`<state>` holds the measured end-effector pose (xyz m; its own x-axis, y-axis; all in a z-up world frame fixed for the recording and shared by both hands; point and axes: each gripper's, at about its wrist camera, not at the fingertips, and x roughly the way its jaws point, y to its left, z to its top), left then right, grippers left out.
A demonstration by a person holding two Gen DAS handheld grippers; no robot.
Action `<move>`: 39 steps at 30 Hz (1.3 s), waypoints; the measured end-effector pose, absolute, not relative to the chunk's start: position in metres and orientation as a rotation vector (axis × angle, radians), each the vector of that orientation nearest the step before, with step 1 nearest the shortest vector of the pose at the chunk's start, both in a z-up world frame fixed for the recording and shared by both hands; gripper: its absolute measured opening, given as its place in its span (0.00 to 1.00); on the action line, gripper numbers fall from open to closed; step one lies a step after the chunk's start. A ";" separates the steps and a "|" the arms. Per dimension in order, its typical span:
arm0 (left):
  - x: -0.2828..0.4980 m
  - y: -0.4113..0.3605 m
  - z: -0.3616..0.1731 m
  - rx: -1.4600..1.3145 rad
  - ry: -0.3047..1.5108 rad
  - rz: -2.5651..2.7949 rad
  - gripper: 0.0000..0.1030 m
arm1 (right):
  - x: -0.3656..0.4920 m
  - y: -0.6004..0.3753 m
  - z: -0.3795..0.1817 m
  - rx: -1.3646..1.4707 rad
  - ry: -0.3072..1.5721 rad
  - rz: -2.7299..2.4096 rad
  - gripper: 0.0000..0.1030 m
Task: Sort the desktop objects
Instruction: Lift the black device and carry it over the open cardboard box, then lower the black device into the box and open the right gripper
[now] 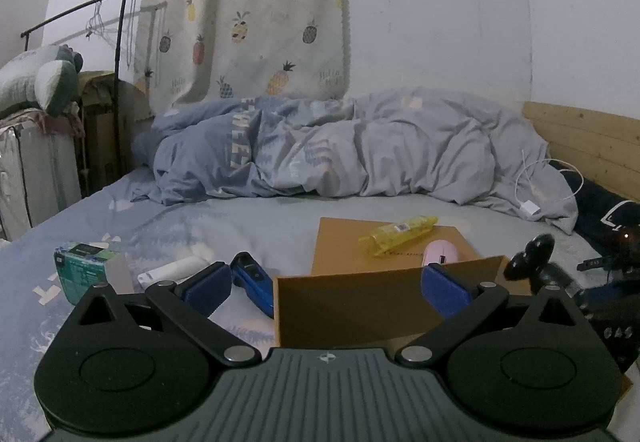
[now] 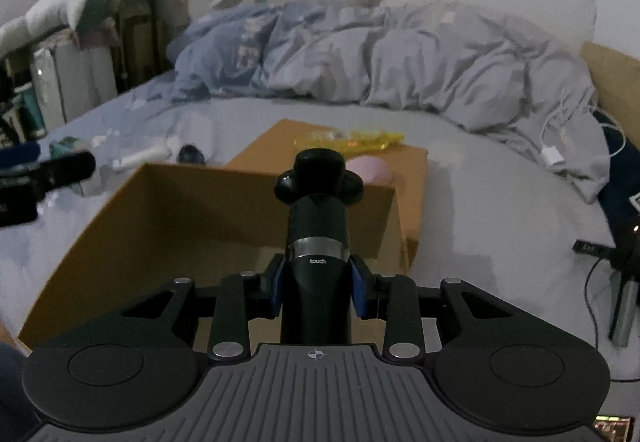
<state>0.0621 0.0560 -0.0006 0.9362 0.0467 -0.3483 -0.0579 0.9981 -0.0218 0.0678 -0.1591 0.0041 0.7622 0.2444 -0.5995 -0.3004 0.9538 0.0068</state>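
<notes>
Right gripper (image 2: 318, 288) clamps black device (image 2: 318, 201) (over box (image 2: 120, 217))

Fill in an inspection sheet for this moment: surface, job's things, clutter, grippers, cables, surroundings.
Surface: bed sheet, used as the worktop.
Job's things: open cardboard box; yellow bottle and pink mouse on its flap; black device.
Clutter: tissue pack, white tube, blue tool left of the box.
Grippers: left gripper open, empty; right gripper shut on the black device above the box.
Cables: white charger cable on the duvet.
Surroundings: pineapple curtain, clothes rack.
</notes>
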 end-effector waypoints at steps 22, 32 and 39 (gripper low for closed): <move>0.065 0.051 -0.006 -0.026 0.380 0.049 1.00 | 0.099 -0.132 -0.038 -0.208 0.844 0.342 0.35; 0.071 0.052 -0.012 -0.022 0.422 0.062 1.00 | 0.117 -0.128 -0.056 -0.264 0.941 0.331 0.35; 0.072 0.052 -0.014 -0.020 0.439 0.060 1.00 | 0.126 -0.125 -0.069 -0.285 1.009 0.333 0.35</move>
<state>0.0723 0.0517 -0.0143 0.9036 0.0535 -0.4251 -0.0622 0.9980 -0.0067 0.1264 -0.1252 -0.0686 0.4903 0.1399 -0.8603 -0.3999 0.9131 -0.0794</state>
